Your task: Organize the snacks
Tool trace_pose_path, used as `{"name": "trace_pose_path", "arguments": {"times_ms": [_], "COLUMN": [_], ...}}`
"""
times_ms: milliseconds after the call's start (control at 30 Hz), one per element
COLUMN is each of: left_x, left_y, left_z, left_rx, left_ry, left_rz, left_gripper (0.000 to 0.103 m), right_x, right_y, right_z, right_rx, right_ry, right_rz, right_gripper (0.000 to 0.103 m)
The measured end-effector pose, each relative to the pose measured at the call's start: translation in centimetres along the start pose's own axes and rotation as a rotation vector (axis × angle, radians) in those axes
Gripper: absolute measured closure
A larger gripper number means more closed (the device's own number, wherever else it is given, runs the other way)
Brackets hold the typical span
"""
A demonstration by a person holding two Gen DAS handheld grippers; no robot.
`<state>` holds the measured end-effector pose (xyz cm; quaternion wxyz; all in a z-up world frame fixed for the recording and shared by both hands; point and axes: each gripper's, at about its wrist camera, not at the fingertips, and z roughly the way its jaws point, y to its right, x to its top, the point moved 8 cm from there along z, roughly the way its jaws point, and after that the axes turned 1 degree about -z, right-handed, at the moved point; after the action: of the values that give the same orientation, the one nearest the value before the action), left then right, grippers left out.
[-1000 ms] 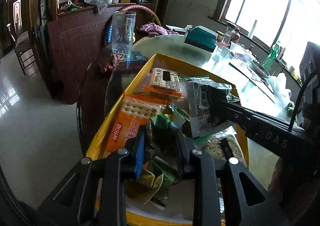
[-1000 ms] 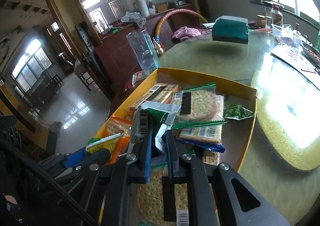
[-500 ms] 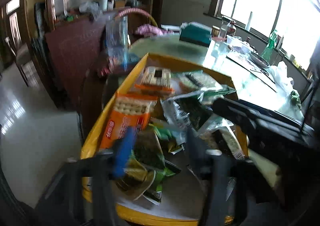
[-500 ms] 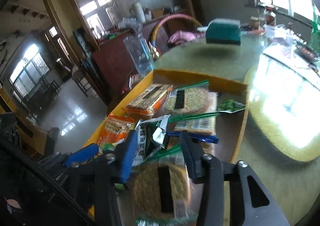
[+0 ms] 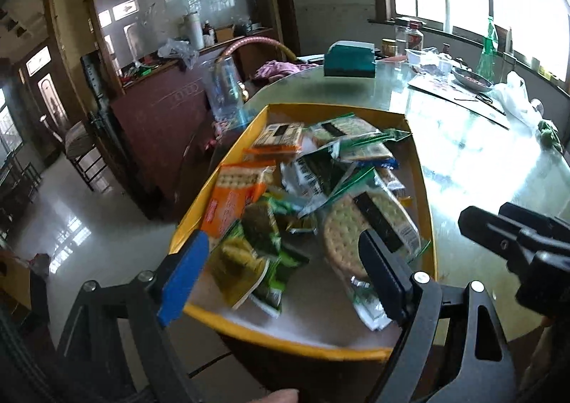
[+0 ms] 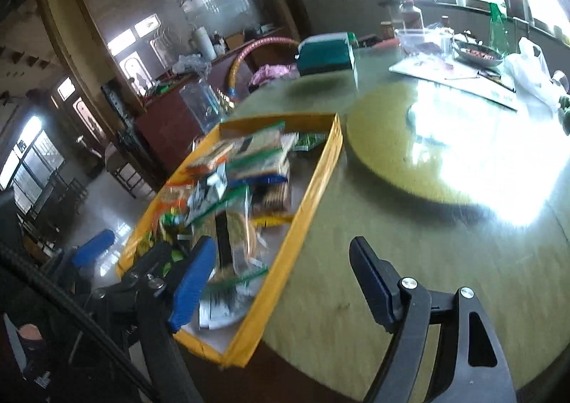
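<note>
We see, from left, a glossy tiled floor (image 5: 107,235), a dark wooden cabinet (image 5: 160,125), then our yellow tray (image 5: 425,196) of snacks (image 5: 302,196) at the round glass table's (image 5: 481,160) edge. Our left gripper (image 5: 281,267) and right gripper (image 6: 281,271) are opening wide, gripping nothing.

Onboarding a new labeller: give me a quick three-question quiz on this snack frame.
1. True or false: the left hand-held gripper grips a packet.
2. What colour is the tray holding the snacks? A) yellow B) red C) white
3. Which packet lies nearest the tray's left wall?

Key: 1. False; its jaws are opening, nothing pinched. 2. A. 3. The orange cracker packet.
</note>
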<state>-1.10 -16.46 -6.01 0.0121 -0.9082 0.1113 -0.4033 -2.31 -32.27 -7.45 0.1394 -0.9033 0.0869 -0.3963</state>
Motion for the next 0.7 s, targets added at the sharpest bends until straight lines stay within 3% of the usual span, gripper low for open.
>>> {"name": "trace_pose_path", "arguments": {"times_ms": [333,700], "left_x": [-0.7,-1.0], "left_y": [-2.5,-3.8], "left_z": [-1.2,-0.5], "left_rx": [0.026,0.018], "left_ry": [0.018,0.009], "left_rz": [-0.037,-0.059], "left_gripper": [0.017,0.017], "right_x": [-0.9,-1.4], "right_y": [-3.4,-3.5], "right_z": [-0.2,0.7], "right_rx": [0.034,0.008], "right_ry": [-0.010,-0.023], "right_rz": [-0.078,-0.063], "right_gripper": [0.026,0.026]}}
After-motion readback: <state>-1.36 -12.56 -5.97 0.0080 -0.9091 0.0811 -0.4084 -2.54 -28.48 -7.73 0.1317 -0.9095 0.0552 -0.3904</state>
